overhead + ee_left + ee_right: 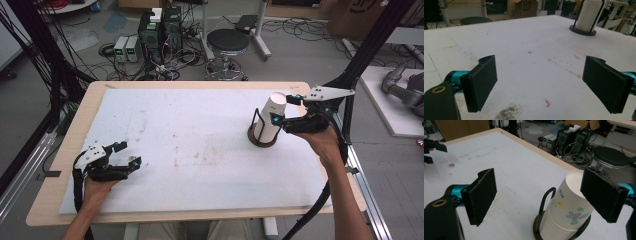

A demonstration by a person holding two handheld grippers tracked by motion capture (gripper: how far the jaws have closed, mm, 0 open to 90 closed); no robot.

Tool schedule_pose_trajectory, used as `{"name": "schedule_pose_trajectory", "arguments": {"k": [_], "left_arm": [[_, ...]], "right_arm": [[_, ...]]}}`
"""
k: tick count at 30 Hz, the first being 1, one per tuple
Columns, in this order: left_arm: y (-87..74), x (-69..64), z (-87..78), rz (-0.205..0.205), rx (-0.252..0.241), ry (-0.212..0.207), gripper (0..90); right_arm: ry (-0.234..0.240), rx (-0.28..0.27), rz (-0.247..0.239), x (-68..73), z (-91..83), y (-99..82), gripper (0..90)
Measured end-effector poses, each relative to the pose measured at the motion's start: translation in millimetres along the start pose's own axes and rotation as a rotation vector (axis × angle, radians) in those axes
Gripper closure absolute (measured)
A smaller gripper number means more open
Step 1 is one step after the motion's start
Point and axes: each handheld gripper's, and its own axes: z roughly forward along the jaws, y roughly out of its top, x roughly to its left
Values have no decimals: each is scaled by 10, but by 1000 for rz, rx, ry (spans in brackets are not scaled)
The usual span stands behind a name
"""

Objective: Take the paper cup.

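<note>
Table and cluttered floor behind it

A stained white mat (200, 145) covers the wooden table (95, 97). Beyond its far edge stand a round black stool (227, 42), two dark computer towers (160, 30), small pale boxes (126, 48) and tangled cables (170, 62).

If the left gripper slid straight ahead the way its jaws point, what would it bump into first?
Probably nothing soon: ahead of the left gripper lies bare white mat. The stack of paper cups in its holder stands far off and to the right of that line, though depth is hard to judge.
</note>
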Motion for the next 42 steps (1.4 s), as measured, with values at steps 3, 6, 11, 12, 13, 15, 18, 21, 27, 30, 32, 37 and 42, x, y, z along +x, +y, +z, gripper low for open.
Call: {"name": "schedule_pose_trajectory", "arguments": {"k": [3,6,11,12,13,15,18,21,27,30,32,37,42], "left_arm": [[0,0,0,0,0,1,124],[0,1,0,-1,0,1,124],[2,-5,5,10,7,1,124],[2,-5,5,10,7,1,124],[3,-6,8,11,9,1,124],[2,-6,9,11,8,1,124],[3,-7,9,12,10,2,124],[3,-9,9,14,11,2,124],[4,-8,10,18,12,0,124],[5,-11,14,19,16,6,124],[5,-13,15,18,18,6,124],[5,-15,15,20,19,5,124],[6,-14,15,19,20,4,124]], "right_arm": [[-1,14,9,-25,8,32,138],[-2,57,-3,-91,49,115,138],[-13,145,-37,-178,92,237,138],[-11,153,-38,-191,99,252,138],[-12,166,-34,-209,106,271,138],[-16,188,-41,-246,126,305,138],[-18,220,-37,-296,170,338,138],[-16,245,-31,-343,223,361,138],[-13,320,-11,-433,340,395,138],[-12,355,-14,-472,367,434,139],[-9,362,-15,-483,373,445,138],[-5,445,-14,-561,434,515,138],[4,488,-25,-566,493,535,138]]}}
